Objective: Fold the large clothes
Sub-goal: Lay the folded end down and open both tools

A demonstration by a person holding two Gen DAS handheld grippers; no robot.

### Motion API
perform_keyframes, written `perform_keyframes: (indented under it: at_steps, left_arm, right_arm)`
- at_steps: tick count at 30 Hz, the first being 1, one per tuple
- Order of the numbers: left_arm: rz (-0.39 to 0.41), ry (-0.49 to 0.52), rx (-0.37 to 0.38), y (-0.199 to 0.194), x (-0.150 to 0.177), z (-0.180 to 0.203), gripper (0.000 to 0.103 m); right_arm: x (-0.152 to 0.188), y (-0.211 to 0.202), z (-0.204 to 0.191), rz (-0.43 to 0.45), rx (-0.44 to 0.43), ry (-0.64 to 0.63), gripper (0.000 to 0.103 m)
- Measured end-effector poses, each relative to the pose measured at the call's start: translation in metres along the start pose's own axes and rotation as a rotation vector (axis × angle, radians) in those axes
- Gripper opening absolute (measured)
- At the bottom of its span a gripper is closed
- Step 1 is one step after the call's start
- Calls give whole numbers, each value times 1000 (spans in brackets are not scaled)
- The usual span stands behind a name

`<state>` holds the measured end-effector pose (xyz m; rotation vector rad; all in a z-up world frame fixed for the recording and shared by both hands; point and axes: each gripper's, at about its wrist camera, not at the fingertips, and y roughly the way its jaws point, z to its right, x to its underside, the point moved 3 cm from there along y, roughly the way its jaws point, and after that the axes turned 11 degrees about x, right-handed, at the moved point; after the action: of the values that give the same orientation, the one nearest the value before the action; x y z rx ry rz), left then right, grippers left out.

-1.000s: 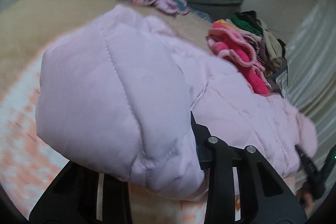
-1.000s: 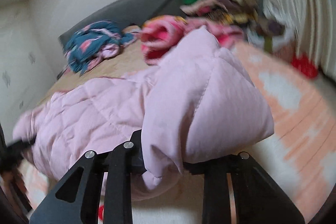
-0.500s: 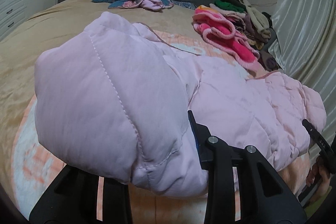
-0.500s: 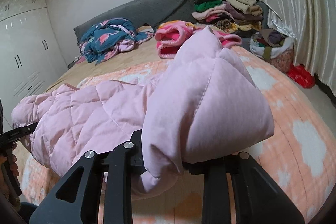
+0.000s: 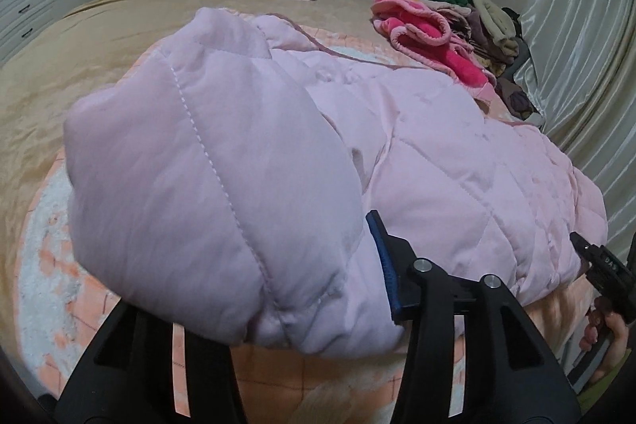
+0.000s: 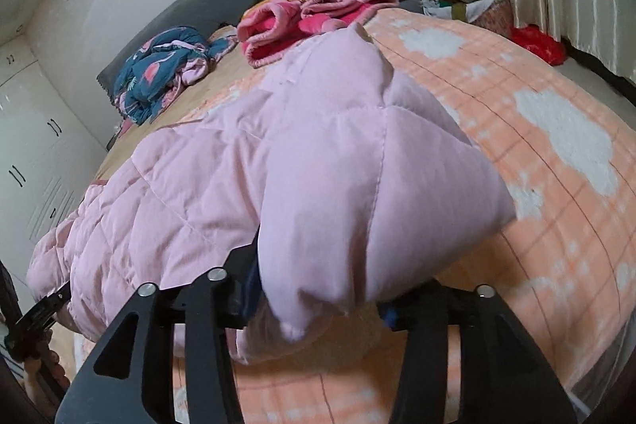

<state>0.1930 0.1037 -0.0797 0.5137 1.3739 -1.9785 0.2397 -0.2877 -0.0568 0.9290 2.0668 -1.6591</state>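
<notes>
On the bed [image 6: 556, 185] lay the pink quilted coat [image 5: 437, 146], one end bunched between each gripper's fingers. We had just been opening both the left gripper [image 5: 254, 289] and right gripper [image 6: 318, 301]; their jaws stood apart, fabric loose between them.

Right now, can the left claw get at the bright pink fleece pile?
Probably not directly. The left claw has a corner of the pink quilted jacket between its fingers, its jaws just opening, and the jacket's bulk lies between it and the fleece pile across the bed.
</notes>
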Motion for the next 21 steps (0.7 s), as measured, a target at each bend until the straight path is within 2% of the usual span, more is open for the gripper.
perform_keyframes:
  at_steps: [4, 8, 9, 12, 16, 18, 21]
  left_arm:
    - [-22, 4, -27, -4, 2, -1, 52]
    - [-45, 21, -47, -13, 6, 4, 66]
    - [-53, 35, -52, -16, 7, 6, 68]
    - [-67, 55, -61, -24, 13, 11, 77]
    - [-48, 46, -55, -42, 18, 17, 93]
    - [-17, 70, -65, -56, 16, 24, 94]
    - [10, 92, -58, -75, 14, 34, 94]
  right_arm:
    - [3, -12, 3, -2, 14, -23, 58]
    - [12, -31, 4, 5, 35, -54, 78]
    - [12, -38, 4, 25, 54, -71, 84]
    - [15, -62, 3, 102, 83, -118, 92]
    - [14, -88, 3, 136, 76, -138, 95]
    - [13, -105, -1, 166, 73, -163, 99]
    - [11, -128, -6, 203, 71, -192, 99]
